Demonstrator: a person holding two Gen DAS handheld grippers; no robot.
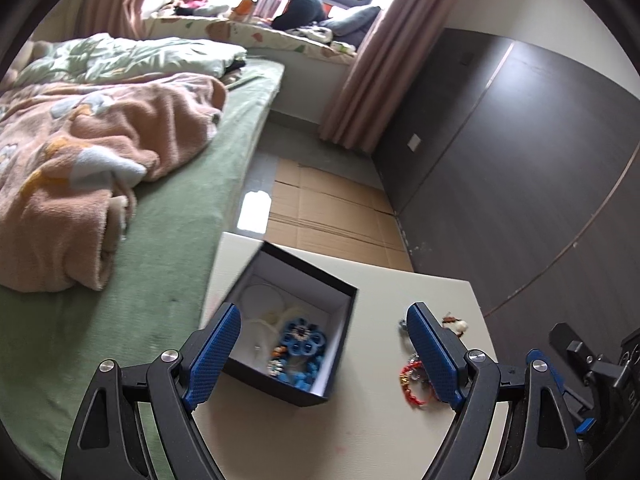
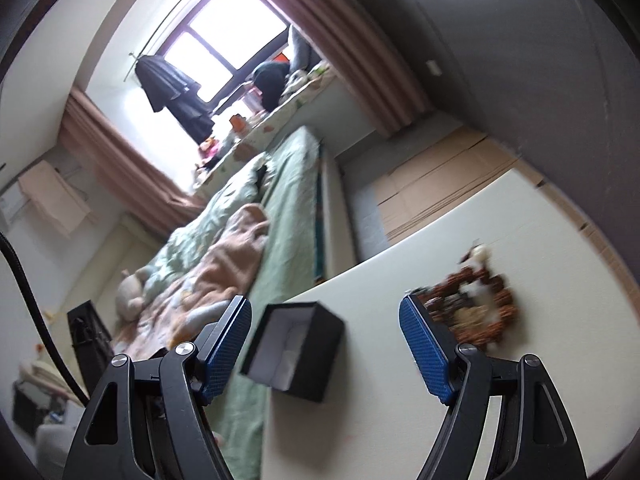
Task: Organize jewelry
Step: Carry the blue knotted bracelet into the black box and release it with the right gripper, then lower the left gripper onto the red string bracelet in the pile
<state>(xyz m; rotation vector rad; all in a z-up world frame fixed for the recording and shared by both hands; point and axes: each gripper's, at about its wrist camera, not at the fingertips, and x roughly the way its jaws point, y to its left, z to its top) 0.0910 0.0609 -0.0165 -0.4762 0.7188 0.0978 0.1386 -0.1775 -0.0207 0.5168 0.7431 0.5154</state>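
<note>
An open black box [image 1: 298,320] with a white lining stands on the cream table [image 1: 360,432]. It holds a blue flower piece [image 1: 301,337], blue beads and pale bangles. My left gripper [image 1: 324,344] is open and empty, hovering over the box's near side. A red bracelet [image 1: 414,380] lies on the table beside its right finger, with a small brown and white piece [image 1: 454,322] further back. My right gripper [image 2: 325,344] is open and empty above the table. The box [image 2: 294,350] sits between its fingers, and a brown beaded bracelet [image 2: 472,304] lies behind its right finger.
A bed with a green sheet [image 1: 192,216] and a peach blanket [image 1: 80,160] runs along the table's left edge. Flattened cardboard [image 1: 332,208] covers the floor beyond the table. A dark wall panel [image 1: 500,152] stands to the right.
</note>
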